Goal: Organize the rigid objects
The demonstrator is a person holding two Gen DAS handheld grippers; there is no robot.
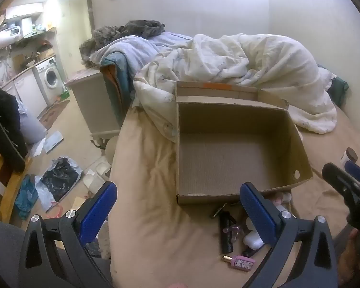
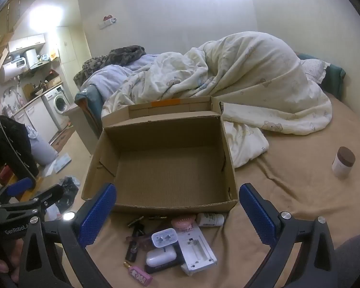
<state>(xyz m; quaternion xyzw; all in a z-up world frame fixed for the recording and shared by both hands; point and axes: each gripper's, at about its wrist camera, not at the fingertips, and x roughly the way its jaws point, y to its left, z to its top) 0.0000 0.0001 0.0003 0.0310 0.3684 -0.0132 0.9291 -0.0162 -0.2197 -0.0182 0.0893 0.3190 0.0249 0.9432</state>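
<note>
On the tan bedsheet [image 2: 288, 192] the brown cardboard box [image 2: 165, 165] sits empty while the small rigid clutter [image 2: 175, 244] lies just before it, untouched, so sorting seems unstarted; left gripper [image 1: 177, 213] and right gripper [image 2: 177, 213] both gape, holding nothing.

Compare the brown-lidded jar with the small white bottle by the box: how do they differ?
The brown-lidded jar stands upright, far right, alone on the sheet; the white bottle lies on its side against the cardboard box front, among the clutter. The jar's lid is brown; the bottle looks all white. Both have pale bodies and are outside the box.
</note>
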